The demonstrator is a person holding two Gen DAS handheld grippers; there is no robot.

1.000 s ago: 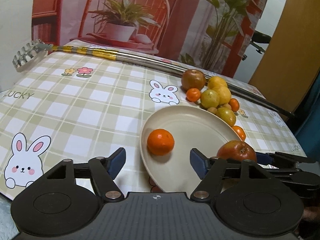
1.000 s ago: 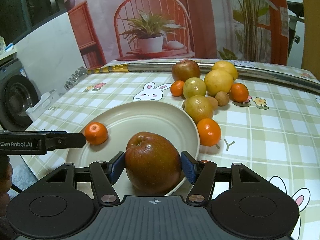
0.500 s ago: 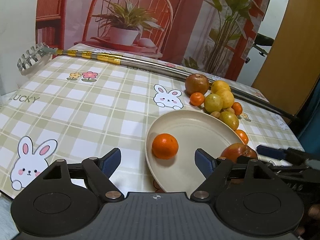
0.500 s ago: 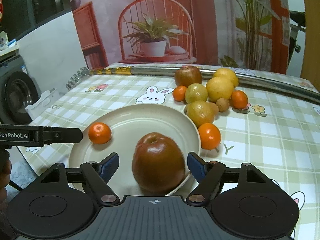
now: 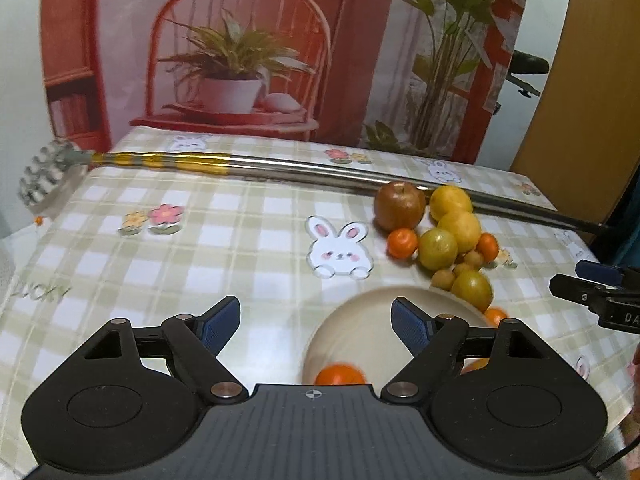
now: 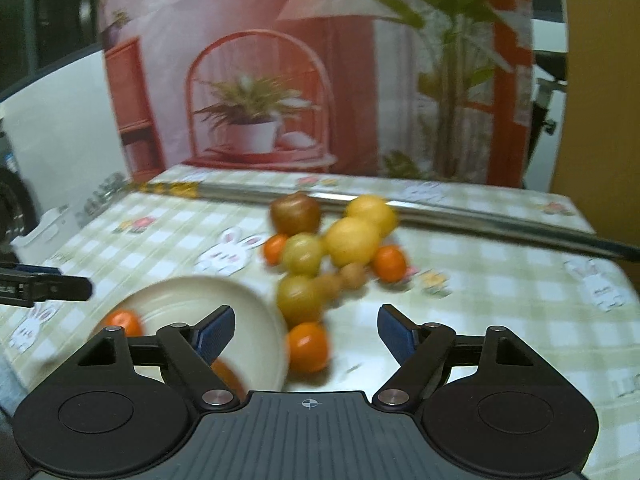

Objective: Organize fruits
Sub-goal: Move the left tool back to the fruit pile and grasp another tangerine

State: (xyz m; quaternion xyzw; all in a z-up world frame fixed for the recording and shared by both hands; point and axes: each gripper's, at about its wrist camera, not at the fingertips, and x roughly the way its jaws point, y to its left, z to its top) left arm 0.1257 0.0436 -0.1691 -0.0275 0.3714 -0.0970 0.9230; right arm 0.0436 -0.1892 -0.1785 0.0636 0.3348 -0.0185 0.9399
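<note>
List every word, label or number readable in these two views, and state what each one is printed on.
"LUCKY", faint and slanted, on the green-and-white checked tablecloth, at its left edge in the left wrist view.
"DA", cut off by the picture's edge, on the black body of the right gripper in the left wrist view.
More grey lettering sits on the tablecloth at the right edge of the right wrist view: too blurred to read.
</note>
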